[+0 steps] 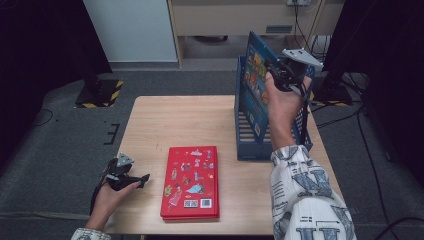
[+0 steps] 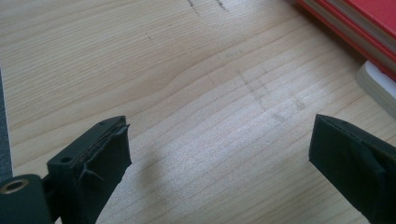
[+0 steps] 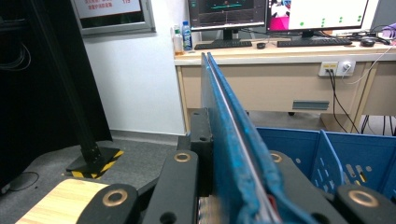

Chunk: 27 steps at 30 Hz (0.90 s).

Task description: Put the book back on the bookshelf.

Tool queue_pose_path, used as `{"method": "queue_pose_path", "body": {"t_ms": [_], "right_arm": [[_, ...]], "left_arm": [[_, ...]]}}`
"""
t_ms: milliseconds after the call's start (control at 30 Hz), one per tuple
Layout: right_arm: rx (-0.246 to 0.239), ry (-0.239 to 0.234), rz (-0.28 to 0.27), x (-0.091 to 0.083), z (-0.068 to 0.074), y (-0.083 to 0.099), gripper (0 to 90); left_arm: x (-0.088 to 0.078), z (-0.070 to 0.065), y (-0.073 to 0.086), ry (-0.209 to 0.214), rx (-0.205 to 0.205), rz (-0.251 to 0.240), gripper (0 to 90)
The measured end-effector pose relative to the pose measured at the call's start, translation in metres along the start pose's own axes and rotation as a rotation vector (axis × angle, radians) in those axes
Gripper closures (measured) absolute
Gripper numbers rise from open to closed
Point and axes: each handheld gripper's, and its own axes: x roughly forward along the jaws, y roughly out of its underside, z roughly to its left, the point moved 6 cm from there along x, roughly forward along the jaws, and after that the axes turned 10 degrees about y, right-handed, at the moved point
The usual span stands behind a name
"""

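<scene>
My right gripper is shut on a thin blue picture book, which it holds upright and tilted over a blue slatted crate at the table's right. In the right gripper view the blue book's edge runs up between the jaws of my right gripper, with the crate's walls below. A red book lies flat near the front edge. My left gripper rests low on the table left of it, open and with nothing in it. Wood shows between the jaws of my left gripper, and the red book lies beyond.
The light wooden table has bare room at its middle and back left. A pale book edge lies under the red one. Black stands with striped bases are on the grey floor behind. A desk with monitors is farther back.
</scene>
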Motion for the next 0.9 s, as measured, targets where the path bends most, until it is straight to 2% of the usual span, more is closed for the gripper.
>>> {"method": "queue_pose_path", "body": {"t_ms": [400,900], "right_arm": [[0.013,0.012,-0.002,0.008,0.0,0.002,83.2],[-0.008,0.02,-0.014,0.012,0.005,0.005,83.2]], "left_arm": [[0.0,0.0,0.0,0.001,0.001,0.0,4.6],[0.001,-0.001,0.0,0.002,0.008,0.009,4.6]]}}
